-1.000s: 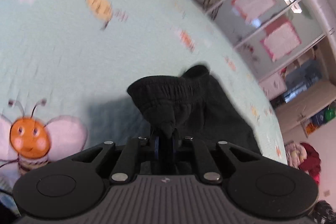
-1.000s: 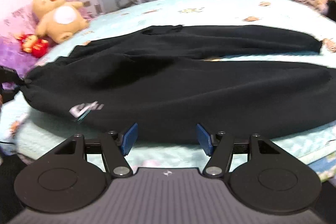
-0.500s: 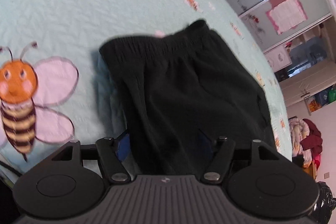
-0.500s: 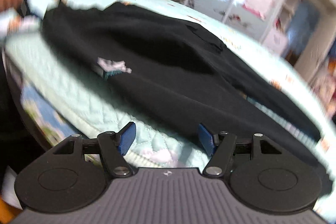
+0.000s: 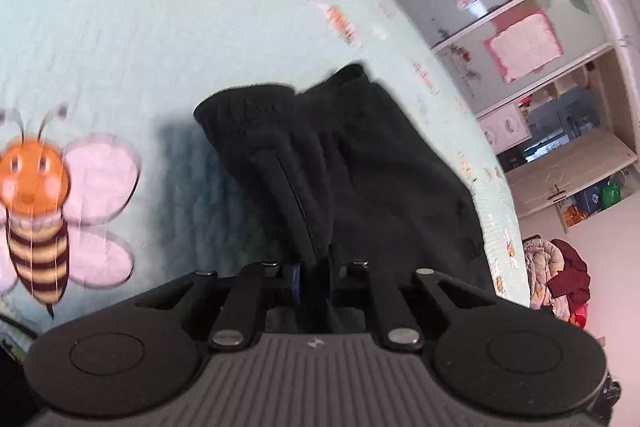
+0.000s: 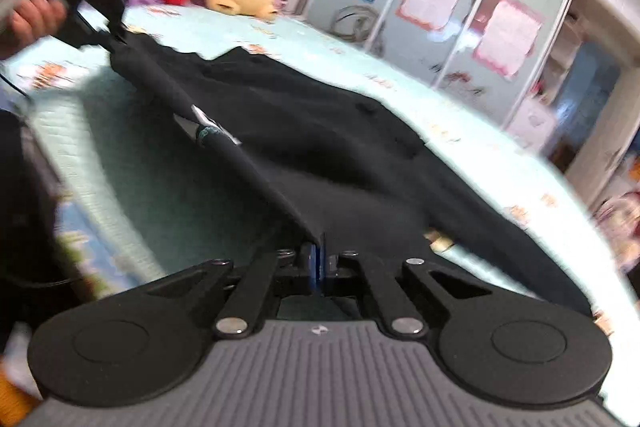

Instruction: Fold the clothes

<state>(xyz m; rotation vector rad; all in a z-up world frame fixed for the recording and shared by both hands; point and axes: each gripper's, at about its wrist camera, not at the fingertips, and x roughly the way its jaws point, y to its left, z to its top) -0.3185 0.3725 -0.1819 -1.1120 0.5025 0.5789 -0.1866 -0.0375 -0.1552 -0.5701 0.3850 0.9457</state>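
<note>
Both claws clamped on black trousers [image 6: 340, 147]: left claw [image 5: 314, 281] at waistband, right claw [image 6: 319, 259] just closed on thin edge; shallow bite risks slipping when lifted off bed [image 5: 100, 39]

Each claw, left claw [image 5: 314, 277] and right claw [image 6: 319, 263], has a matte black housing: two round discs at 4 and 8 o'clock, a grey ribbed centre panel bearing a small logo, and two linkage arms fixed by silver screws. Finger pads [image 6: 308, 263] are blue. A bare hand [image 6: 24, 7] shows at 10 o'clock.
</note>
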